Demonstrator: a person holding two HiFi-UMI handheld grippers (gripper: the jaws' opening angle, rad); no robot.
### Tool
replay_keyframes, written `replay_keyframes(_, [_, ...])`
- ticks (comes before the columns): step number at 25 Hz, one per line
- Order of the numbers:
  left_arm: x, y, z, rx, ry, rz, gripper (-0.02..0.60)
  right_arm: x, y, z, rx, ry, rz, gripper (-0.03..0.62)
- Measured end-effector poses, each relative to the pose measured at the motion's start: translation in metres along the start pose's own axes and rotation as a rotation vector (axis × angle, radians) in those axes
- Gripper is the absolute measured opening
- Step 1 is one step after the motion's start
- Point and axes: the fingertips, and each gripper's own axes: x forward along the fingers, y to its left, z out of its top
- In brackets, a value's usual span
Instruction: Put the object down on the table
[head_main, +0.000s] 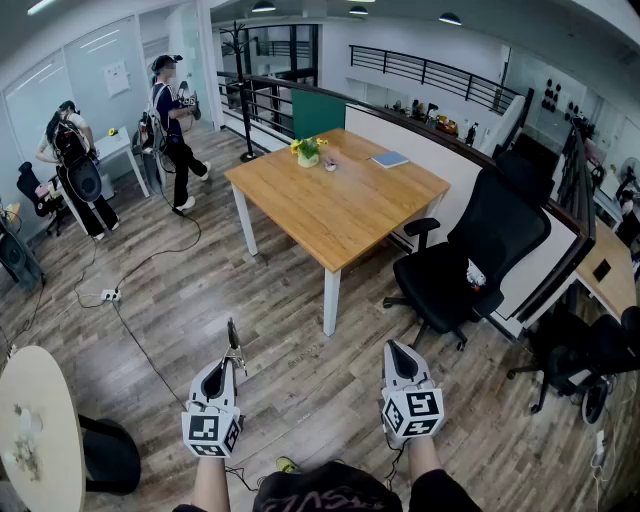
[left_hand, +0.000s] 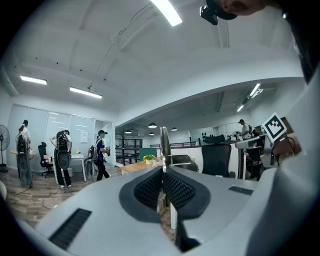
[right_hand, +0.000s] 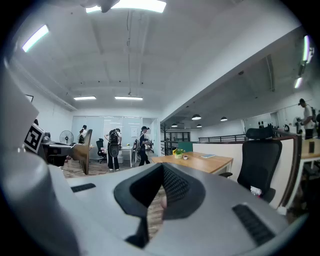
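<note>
As a table (head_main: 340, 205) stands ahead, left tongs (head_main: 227, 367) clamp a utensil (head_main: 233, 342), right tongs (head_main: 393, 350) closed.

left tongs (head_main: 226, 364) – low, pointing forward, closed on thin metal strip (head_main: 233, 340) | right tongs (head_main: 394, 349) – alongside, jaws together

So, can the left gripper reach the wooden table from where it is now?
Probably not: the left gripper, shut on a thin metal utensil, is well short of the wooden table; only floor lies between.
</note>
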Motion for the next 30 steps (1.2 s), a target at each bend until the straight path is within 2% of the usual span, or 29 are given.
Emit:
replay_keyframes(14, [-0.004, 0.004, -0.004, 0.011, -0.001, 0.006, 0.014, -0.003, 0.006, 0.005, 0.017, -0.041, 0.004, 0.005])
replay_keyframes(21, [-0.006, 0.018, -0.009, -0.007, -0.003, 0.011, 0.014, 0.005, 0.024, -0.002, -0.001, -0.013, 0.040, 0.005])
replay_keyframes(30, [-0.006, 0.045, -0.011, -0.006, -0.006, -0.031, 0.014, 0.014, 0.050, 0.000, 0.005, -0.021, 0.011, 0.005])
